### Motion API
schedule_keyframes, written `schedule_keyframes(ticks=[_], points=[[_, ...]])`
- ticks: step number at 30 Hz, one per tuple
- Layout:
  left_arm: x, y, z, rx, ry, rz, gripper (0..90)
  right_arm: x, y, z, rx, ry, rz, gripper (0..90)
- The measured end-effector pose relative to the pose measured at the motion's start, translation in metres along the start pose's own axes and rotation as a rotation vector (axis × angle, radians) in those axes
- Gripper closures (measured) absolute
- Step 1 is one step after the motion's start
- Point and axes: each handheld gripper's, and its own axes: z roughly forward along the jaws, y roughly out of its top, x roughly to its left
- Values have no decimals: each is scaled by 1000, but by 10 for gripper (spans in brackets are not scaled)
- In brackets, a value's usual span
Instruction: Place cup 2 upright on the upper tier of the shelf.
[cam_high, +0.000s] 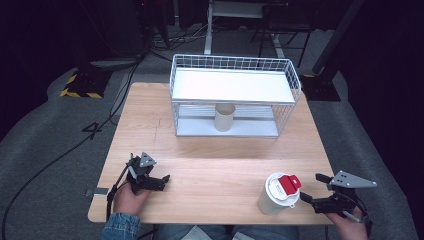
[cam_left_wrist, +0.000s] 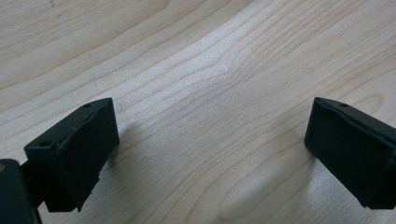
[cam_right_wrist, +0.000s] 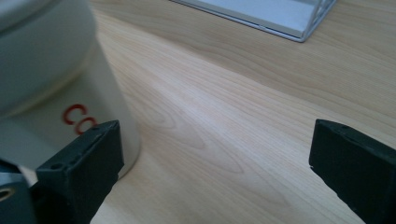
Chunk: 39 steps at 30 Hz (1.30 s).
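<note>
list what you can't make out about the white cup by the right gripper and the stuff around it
- White cup, right gripper view: red lettering cut off behind the near jaw; only "CO" reads.
- Its red-tabbed lid, high view: too small to tell if the tab is shut.
- Beige cup in the wire rack, high view: contents hidden by the shelf above.
- Right gripper: cup contact unclear.

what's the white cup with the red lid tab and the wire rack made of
The white cup looks like matte paper with red print, its lid glossy plastic, though it could be ceramic. The wire rack seems white-coated metal: thin grid walls, flat pale shelves.
</note>
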Motion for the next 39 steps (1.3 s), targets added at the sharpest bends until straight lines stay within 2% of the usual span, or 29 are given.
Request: schedule_keyframes(ticks=[8,9,14,23,27,35,39], points=[[0,0,0,-1,-1,-5,35,17,-1,-20,-39,45,-12,34],[0,0,0,-1,0,-4,35,22,-2,-22,-44,66,-14,34],[0,0,0,0,-1,-3,35,31,-6,-21,-66,144,-18,33],[0,0,0,-1,-1,-5,35,50,-4,-10,-62,200,-60,24],[0,0,0,-1,-1,-5,35,56,-3,-2,-59,209,-76,11],[0,0,0,-1,-1,-5,35,67,-3,11,-81,175,-120,1],[0,0,0,-1,-1,-5,35,70,-4,21,-102,182,-111,0]])
